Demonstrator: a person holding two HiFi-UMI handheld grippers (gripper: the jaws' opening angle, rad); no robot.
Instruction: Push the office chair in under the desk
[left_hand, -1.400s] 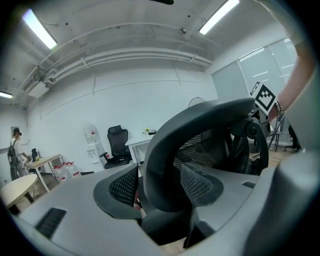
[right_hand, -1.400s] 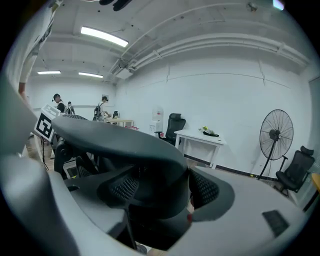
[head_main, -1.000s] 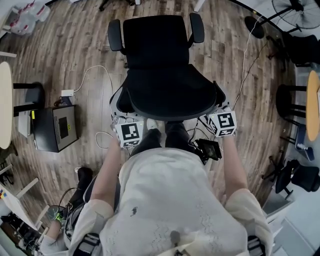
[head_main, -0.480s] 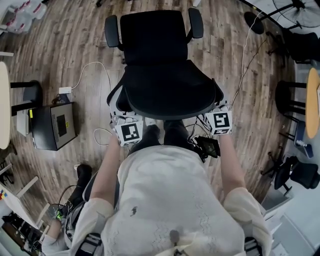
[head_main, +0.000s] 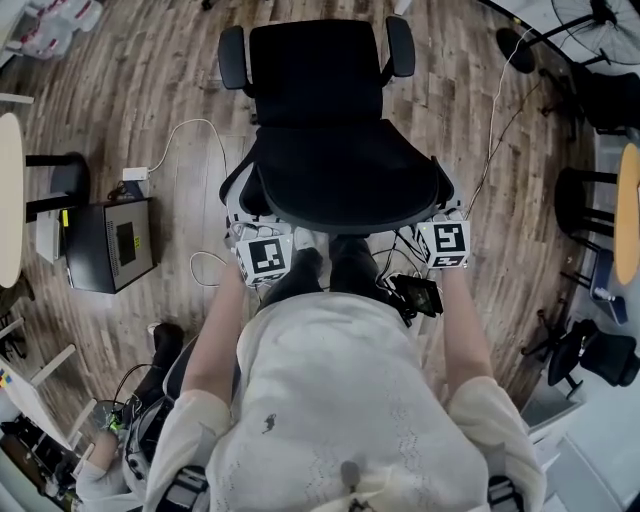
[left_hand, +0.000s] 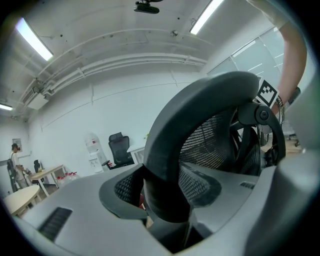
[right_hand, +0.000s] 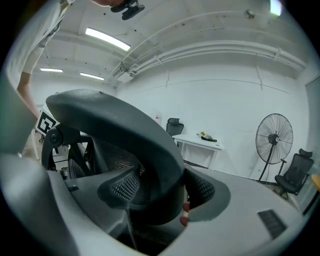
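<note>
The office chair (head_main: 330, 150) stands on the wooden floor (head_main: 150, 90) directly in front of me. Its backrest is near me, and its seat and two armrests (head_main: 232, 58) are on the far side.

My left hand-held gripper (head_main: 250, 228) is at the left edge of the backrest and my right hand-held gripper (head_main: 440, 222) is at the right edge. The jaws of both have just been closing. In each gripper view the thick dark rim of the backrest (left_hand: 165, 165) lies between the two pads, and the pads press on it from both sides, so each hand-held gripper has hold of the chair with the jaws still wide apart.

At the far left stand clear plastic boxes (head_main: 45, 30); what is in them I cannot tell. On the floor at the left is a dark box-shaped case (head_main: 110, 245). A white cable (head_main: 190, 130) runs from a small adapter (head_main: 133, 173) toward the chair's base. Near my right foot lies a small black device (head_main: 415, 295).

The right gripper view shows a white table (right_hand: 200, 142) far across the room, a black chair (right_hand: 174, 126) behind it and a standing fan (right_hand: 274, 137) to its right.
</note>
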